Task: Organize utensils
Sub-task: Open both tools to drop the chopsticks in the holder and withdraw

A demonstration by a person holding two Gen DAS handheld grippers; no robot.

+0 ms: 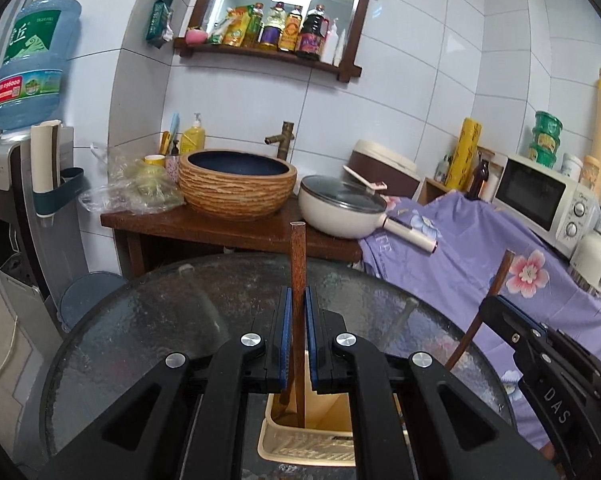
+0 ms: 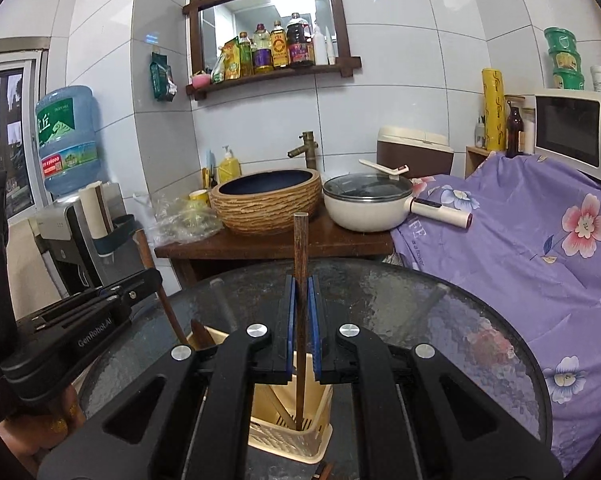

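My left gripper (image 1: 299,296) is shut on a brown wooden chopstick (image 1: 298,256) that stands upright, its lower end inside a cream slotted utensil holder (image 1: 300,440) on the round glass table (image 1: 140,332). My right gripper (image 2: 300,284) is shut on a second brown chopstick (image 2: 301,248), its lower end inside the same holder (image 2: 292,436). The right gripper and its chopstick (image 1: 496,288) show at the right of the left wrist view. The left gripper (image 2: 100,304) with its chopstick (image 2: 156,280) shows at the left of the right wrist view. More wooden utensils (image 2: 200,334) rest in the holder.
Behind the table a wooden stand (image 2: 272,242) carries a woven basin (image 2: 266,200), a brass tap and a cream lidded pot (image 2: 366,204). A purple floral cloth (image 2: 540,240) covers the right side, with a microwave (image 2: 576,132). A water dispenser (image 2: 68,140) stands left.
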